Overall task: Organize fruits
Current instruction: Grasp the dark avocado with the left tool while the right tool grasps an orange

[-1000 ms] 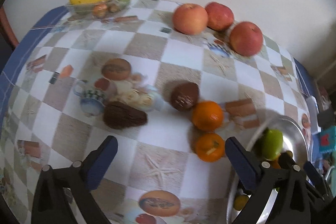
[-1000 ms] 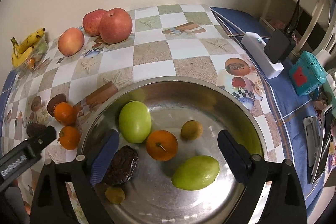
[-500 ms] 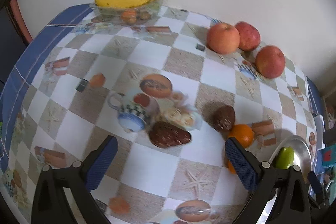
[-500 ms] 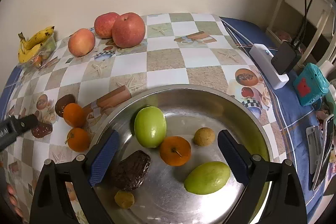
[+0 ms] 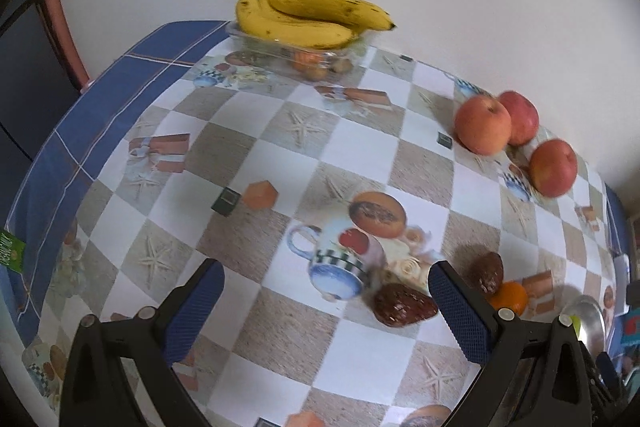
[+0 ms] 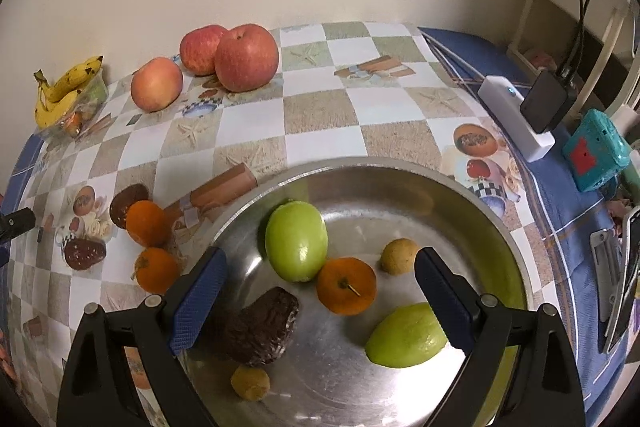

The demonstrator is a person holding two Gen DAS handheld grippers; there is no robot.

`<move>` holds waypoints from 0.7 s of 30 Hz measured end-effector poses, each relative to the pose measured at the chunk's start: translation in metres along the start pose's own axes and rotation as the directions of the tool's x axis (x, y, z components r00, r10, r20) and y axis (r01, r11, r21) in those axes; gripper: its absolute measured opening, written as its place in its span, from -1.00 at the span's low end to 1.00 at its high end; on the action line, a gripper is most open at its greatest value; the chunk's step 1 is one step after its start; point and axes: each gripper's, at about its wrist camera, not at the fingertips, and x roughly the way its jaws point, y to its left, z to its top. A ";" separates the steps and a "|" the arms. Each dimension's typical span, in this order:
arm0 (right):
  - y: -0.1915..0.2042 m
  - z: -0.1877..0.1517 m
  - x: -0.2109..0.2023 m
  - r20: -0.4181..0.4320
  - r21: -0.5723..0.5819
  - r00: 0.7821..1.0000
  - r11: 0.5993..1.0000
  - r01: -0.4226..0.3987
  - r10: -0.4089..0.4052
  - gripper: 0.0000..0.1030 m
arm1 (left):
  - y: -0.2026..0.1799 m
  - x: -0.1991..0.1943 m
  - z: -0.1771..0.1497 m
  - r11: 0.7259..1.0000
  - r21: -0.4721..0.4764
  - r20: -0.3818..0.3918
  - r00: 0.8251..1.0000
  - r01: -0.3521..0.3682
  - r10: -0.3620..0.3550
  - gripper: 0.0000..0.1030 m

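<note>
In the right wrist view a steel bowl (image 6: 472, 195) holds two green fruits (image 6: 297, 241), an orange (image 6: 346, 285), a dark brown fruit (image 6: 264, 331) and two small yellow ones. My right gripper (image 6: 318, 301) is open and empty above it. Two oranges (image 6: 147, 223) and two brown fruits (image 6: 85, 253) lie on the cloth left of the bowl. My left gripper (image 5: 326, 309) is open and empty above the cloth, with a brown fruit (image 5: 404, 305) between its fingers' line. Three apples (image 5: 483, 125) and bananas (image 5: 304, 21) sit at the far wall.
The bananas rest on a clear plastic tray (image 5: 296, 53). A white power strip (image 6: 516, 119), a teal box (image 6: 596, 151) and phones (image 6: 622, 275) lie on the blue cloth right of the bowl. The table's left edge (image 5: 48, 155) drops off.
My left gripper has swung left and away from the bowl, so the bananas and apples now fill its view. My right gripper has pulled back slightly over the bowl.
</note>
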 end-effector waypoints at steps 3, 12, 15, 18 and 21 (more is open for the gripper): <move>0.013 0.007 -0.005 0.009 -0.011 1.000 1.000 -0.002 0.002 0.85 | 0.013 0.003 0.005 0.999 -0.031 -0.003 1.000 0.014 -0.014 1.00; 0.073 0.025 -0.006 -0.019 -0.046 0.988 0.986 -0.157 0.156 0.85 | 0.043 0.004 0.016 0.993 -0.110 0.010 0.999 0.044 -0.043 1.00; 0.095 0.027 -0.004 -0.031 -0.085 0.979 0.975 -0.206 0.204 0.85 | 0.049 0.001 0.020 0.992 -0.118 0.026 0.998 0.054 -0.051 1.00; 0.108 0.025 -0.003 -0.043 -0.117 0.971 0.964 -0.237 0.233 0.85 | 0.049 0.001 0.021 0.989 -0.126 0.024 0.997 0.075 -0.073 1.00; 0.111 0.023 0.000 -0.040 -0.156 0.978 0.965 -0.209 0.206 0.85 | 0.042 0.009 0.017 0.986 -0.129 -0.022 0.994 0.103 -0.107 1.00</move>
